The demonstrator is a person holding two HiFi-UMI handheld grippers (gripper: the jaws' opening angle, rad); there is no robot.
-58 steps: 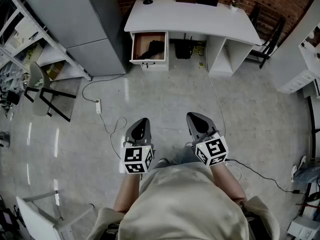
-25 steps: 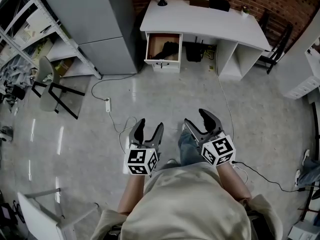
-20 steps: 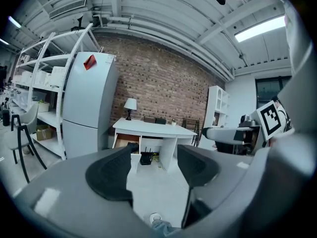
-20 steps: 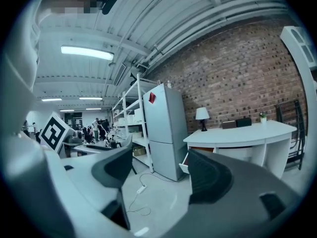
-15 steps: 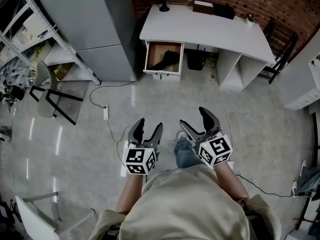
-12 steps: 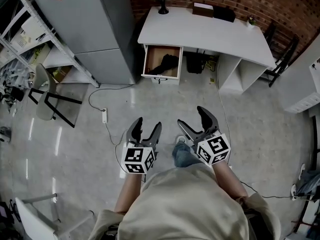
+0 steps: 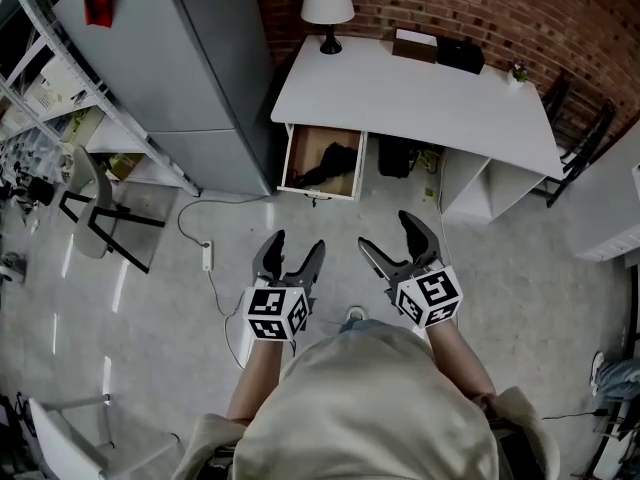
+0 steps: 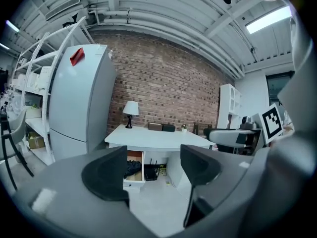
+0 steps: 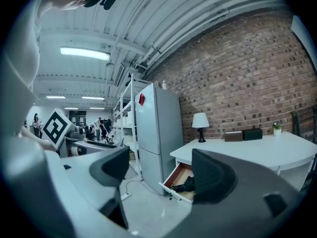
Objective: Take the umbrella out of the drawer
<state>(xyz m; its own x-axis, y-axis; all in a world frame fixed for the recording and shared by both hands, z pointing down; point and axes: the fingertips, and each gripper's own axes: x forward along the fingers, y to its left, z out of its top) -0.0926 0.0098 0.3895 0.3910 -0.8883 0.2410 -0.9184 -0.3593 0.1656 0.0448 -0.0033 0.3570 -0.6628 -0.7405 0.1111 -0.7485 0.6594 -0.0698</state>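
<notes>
A black folded umbrella [image 7: 328, 161] lies in the open wooden drawer [image 7: 300, 158] at the left end of the white desk [image 7: 420, 93]. The same umbrella [image 8: 132, 168] [image 9: 185, 184] shows in both gripper views, well ahead of the jaws. My left gripper [image 7: 295, 245] [image 8: 151, 171] and right gripper [image 7: 390, 233] [image 9: 158, 175] are held side by side over the floor, short of the drawer. They point toward the desk. On both, the jaws are opening and nothing is between them.
A tall grey fridge [image 7: 180, 58] stands left of the desk, with a metal shelf rack [image 7: 40, 78] and a chair [image 7: 90, 193] further left. A power strip with cable [image 7: 207, 256] lies on the floor. A lamp [image 7: 327, 3] and dark boxes [image 7: 460, 53] sit on the desk.
The desk and drawer have drawn closer as the person walked toward them with both grippers. The jaws of both grippers, shut at first, have spread apart.
</notes>
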